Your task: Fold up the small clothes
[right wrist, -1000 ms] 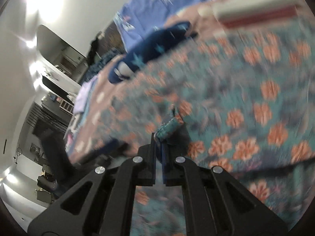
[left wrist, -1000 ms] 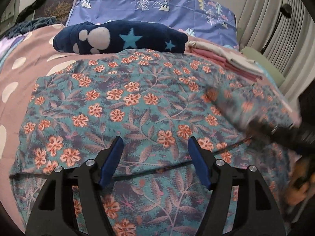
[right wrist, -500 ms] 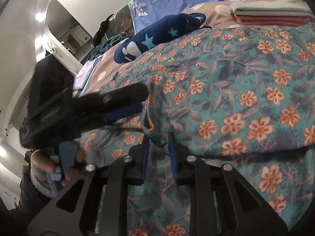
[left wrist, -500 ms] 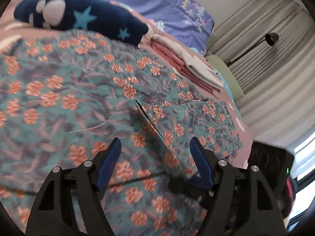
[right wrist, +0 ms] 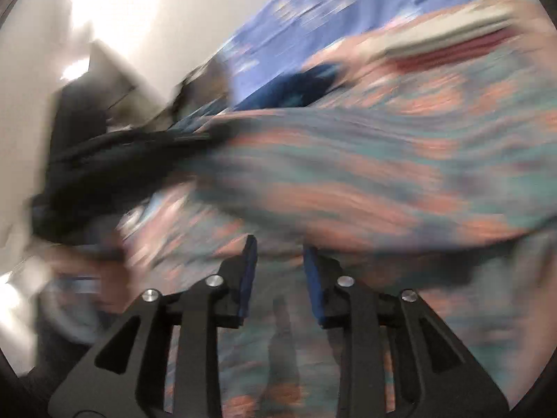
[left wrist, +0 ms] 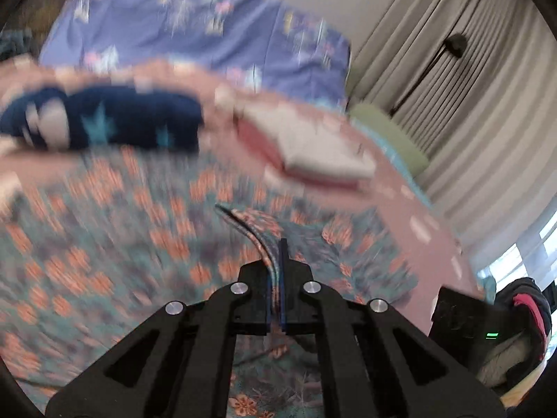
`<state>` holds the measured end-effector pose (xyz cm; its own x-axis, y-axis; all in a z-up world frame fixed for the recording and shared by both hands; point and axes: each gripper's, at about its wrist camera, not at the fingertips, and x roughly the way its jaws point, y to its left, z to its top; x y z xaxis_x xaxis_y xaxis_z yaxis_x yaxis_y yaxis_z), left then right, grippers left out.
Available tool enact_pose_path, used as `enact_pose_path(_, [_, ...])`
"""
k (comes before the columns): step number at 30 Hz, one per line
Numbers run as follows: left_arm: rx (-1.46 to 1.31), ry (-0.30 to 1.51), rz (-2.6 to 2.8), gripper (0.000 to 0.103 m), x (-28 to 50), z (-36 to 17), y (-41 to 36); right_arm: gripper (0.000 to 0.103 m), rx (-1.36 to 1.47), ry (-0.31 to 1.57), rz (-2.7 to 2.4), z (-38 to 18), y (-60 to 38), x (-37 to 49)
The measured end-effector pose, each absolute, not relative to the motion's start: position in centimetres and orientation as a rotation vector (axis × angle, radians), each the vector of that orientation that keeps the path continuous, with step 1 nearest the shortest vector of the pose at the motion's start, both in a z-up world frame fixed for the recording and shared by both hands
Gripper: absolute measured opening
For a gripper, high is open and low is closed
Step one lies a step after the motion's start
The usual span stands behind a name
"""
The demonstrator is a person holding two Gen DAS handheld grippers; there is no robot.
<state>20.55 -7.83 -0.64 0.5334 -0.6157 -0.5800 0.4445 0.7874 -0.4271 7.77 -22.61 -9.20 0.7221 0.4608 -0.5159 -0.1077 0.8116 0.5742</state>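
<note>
A teal garment with orange flowers (left wrist: 115, 244) lies spread on the bed. My left gripper (left wrist: 276, 271) is shut on a folded edge of it, which curves up from between the jaws. In the right wrist view the same garment (right wrist: 365, 174) is blurred by motion and part of it hangs lifted across the frame. My right gripper (right wrist: 278, 271) is open with nothing between its blue pads, just below the lifted cloth. The left gripper's black body (right wrist: 115, 167) shows at the left of that view.
A dark blue star-patterned plush cloth (left wrist: 104, 125) lies at the back of the bed. A stack of folded pink and white clothes (left wrist: 313, 153) sits at the back right. A purple pillow (left wrist: 195, 31), curtains (left wrist: 470, 80) and a lamp stand behind.
My left gripper has closed on the garment's folded edge and lifted it. My right gripper has let go of the cloth and opened. Both views are now blurred by motion.
</note>
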Motion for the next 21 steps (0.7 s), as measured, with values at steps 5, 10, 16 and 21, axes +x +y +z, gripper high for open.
enact_pose_path(5, [-0.241, 0.680, -0.614, 0.003, 19.6, 3.8, -4.3, 0.019, 0.696, 0.697, 0.183, -10.5, -27.0, 7.6])
enact_pose_path(10, [-0.257, 0.674, -0.542, 0.003, 19.3, 4.0, -0.5, 0.018, 0.612, 0.722, 0.131, -10.3, -25.7, 7.9])
enact_pose_path(16, [-0.285, 0.691, -0.441, 0.003, 18.7, 2.7, 5.2, 0.018, 0.582, 0.737, 0.114, -10.3, -25.0, 7.5])
enact_pose_path(21, [-0.343, 0.730, -0.336, 0.003, 18.7, 0.2, 10.5, 0.025, 0.548, 0.749, 0.141, -10.4, -24.2, 7.0])
